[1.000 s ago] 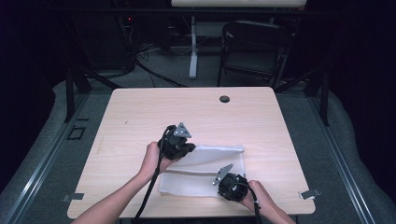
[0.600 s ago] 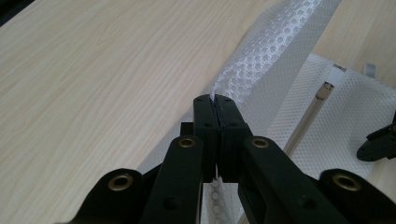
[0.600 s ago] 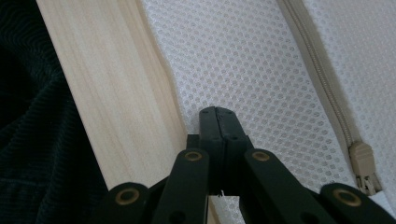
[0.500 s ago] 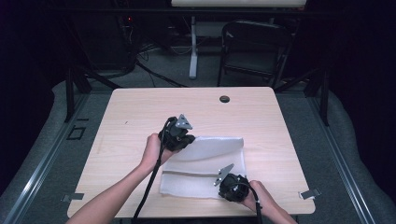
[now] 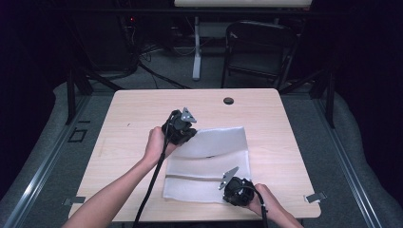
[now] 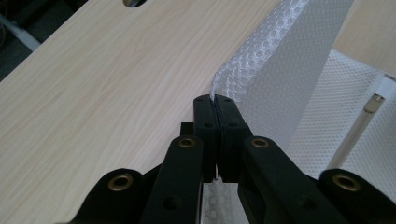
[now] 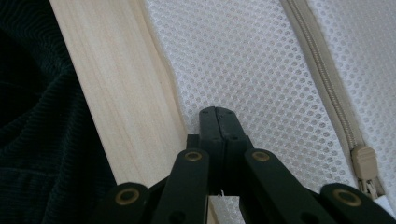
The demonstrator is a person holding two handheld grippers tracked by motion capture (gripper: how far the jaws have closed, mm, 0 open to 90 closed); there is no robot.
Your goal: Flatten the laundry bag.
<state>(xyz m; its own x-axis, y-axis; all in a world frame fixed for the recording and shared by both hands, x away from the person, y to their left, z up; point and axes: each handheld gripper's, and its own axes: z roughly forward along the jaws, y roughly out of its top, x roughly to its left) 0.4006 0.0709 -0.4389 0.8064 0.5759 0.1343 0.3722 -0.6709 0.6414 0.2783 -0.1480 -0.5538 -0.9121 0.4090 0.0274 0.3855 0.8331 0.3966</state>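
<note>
Left claw (image 6: 215, 99) clamped on white mesh bag (image 5: 216, 156) corner, lifted, right claw (image 7: 217, 112) pinching near edge, table (image 5: 133, 123).

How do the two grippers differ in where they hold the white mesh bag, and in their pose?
The left gripper pinches the mesh bag at its far left corner and lifts that edge off the table. The right gripper clamps the near edge, which lies flat beside the zipper. Both are shut on mesh.

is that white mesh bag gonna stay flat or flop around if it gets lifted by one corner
Probably floppy: the mesh bag already folds over itself where the left claw pinches its edge. It looks thin and see-through, so likely light. The zipper may weigh that side down slightly.
</note>
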